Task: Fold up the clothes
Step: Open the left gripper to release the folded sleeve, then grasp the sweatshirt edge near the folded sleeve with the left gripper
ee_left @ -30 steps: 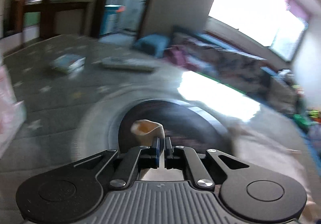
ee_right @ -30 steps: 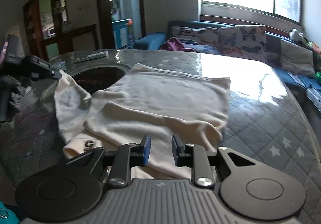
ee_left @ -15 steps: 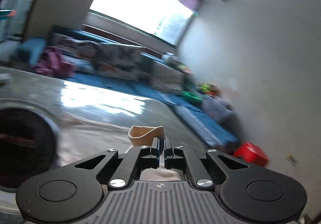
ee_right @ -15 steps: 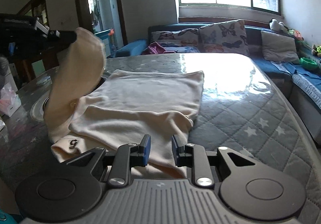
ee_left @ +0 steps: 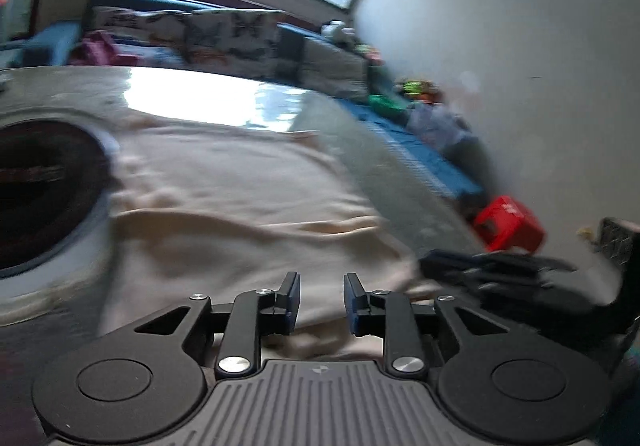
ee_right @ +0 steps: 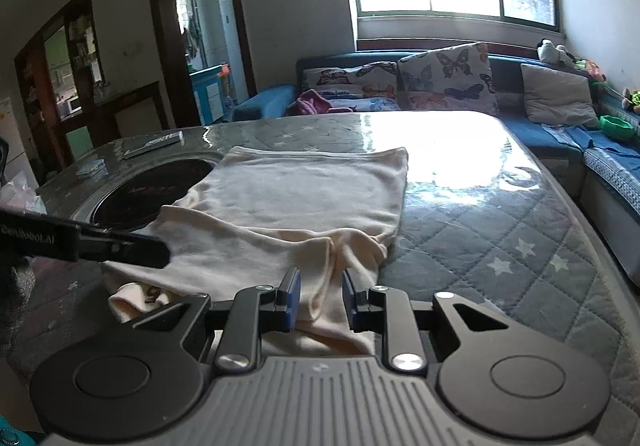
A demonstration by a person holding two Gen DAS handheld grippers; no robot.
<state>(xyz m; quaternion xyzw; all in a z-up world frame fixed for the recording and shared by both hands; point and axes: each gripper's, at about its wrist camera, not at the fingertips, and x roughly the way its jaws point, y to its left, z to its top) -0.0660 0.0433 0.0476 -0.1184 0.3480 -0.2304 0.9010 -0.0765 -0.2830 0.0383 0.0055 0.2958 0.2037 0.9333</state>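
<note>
- The cream garment (ee_right: 304, 206) lies spread on the quilted, star-patterned table (ee_right: 500, 246), its left edge lapping over the dark round inset (ee_right: 160, 190) in the table top.
- A sleeve or side flap is folded across the garment's near half, so the piece is narrower at the near end than at its far hem.
- The left claw (ee_left: 322, 300) hovers low over the near part of the garment; its jaws are opening and nothing sits between them, so the flap looks freshly let go.
- The right claw (ee_right: 320, 304) stands at the garment's near edge, jaws a little apart with a fold of cream cloth running between them; the pads do not seem to press it.
- In the right wrist view the left claw reaches in as a dark bar on the inset's near side.
- Step in hand, as I judge it: releasing one side fold.
- Next move probably calls for smoothing the bunched cloth at the near edge, then gripping the near end with both claws and carrying it toward the far hem.
</note>
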